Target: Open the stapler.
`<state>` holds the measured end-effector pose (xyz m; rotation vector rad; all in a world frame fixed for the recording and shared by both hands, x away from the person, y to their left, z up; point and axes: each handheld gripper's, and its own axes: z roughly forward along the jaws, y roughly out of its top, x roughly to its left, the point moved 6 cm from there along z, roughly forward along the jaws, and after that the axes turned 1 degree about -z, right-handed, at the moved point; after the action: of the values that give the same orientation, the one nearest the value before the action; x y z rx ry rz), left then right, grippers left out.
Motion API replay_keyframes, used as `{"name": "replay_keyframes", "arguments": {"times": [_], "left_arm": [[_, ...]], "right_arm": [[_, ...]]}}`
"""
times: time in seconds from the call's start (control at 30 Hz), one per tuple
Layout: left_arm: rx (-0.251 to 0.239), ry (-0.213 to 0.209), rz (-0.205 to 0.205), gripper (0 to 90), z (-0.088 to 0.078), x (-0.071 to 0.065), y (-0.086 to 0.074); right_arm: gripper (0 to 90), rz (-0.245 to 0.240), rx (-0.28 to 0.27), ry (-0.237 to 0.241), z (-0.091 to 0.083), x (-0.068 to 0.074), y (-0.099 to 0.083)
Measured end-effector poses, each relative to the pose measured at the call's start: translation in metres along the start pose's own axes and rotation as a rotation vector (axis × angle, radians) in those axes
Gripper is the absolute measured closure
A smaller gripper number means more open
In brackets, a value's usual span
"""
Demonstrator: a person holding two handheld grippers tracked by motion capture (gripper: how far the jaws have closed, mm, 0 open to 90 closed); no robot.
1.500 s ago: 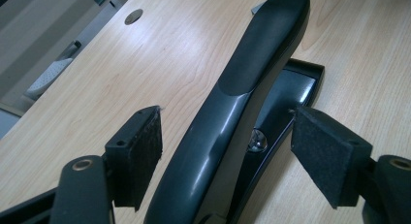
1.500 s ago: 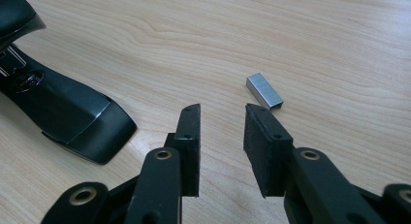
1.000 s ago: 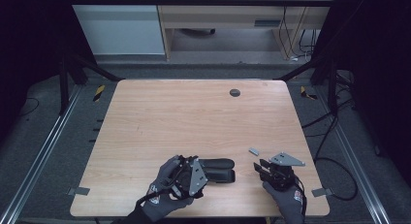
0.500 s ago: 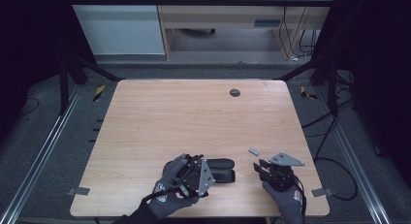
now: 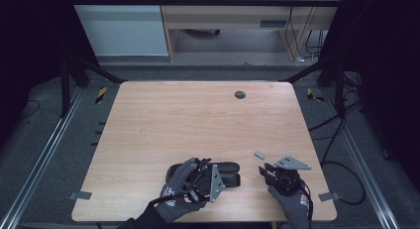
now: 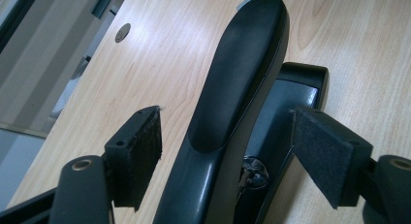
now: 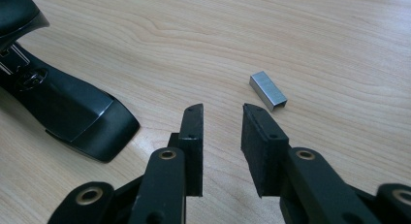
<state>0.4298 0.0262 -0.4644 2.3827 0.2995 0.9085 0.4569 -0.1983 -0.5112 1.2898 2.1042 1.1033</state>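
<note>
A black stapler (image 5: 232,167) lies near the table's front edge with its top arm (image 6: 242,73) raised off its base (image 6: 286,112). My left gripper (image 5: 222,175) is open. Its jaws straddle the stapler's arm, and in the left gripper view a gap shows between each pad (image 6: 145,136) and the arm. A small grey strip of staples (image 7: 268,90) lies on the wood to the right of the stapler (image 7: 72,107). My right gripper (image 7: 222,111) is open just short of the strip, with nothing between its pads. In the high view it (image 5: 265,170) sits close behind the strip (image 5: 259,154).
The wooden table (image 5: 198,120) has a dark round grommet (image 5: 239,94) near its far edge. Grey tabs stick out at the front corners (image 5: 79,195) (image 5: 324,196). Cables run over the floor at the right (image 5: 341,135). Dark frame rails flank the table.
My left gripper has shifted slightly to the right along the stapler. The right gripper and the staple strip lie where they were.
</note>
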Motion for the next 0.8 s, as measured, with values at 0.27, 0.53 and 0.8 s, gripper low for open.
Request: {"name": "replay_keyframes", "arguments": {"times": [0.27,0.53,0.8], "left_arm": [[0.010,0.024,0.022,29.5,0.0023,-0.0008,-0.0020],[0.021,0.046,0.048,32.0,0.0059,-0.0038,-0.0030],[0.025,0.071,0.061,34.2,0.0081,-0.0047,-0.0021]], "right_arm": [[70.9,0.000,-0.001,0.003,0.0003,0.0003,0.0000],[70.8,-0.005,0.000,0.004,0.0006,0.0004,0.0000],[72.6,-0.004,0.000,0.009,0.0003,0.0017,-0.0001]]}}
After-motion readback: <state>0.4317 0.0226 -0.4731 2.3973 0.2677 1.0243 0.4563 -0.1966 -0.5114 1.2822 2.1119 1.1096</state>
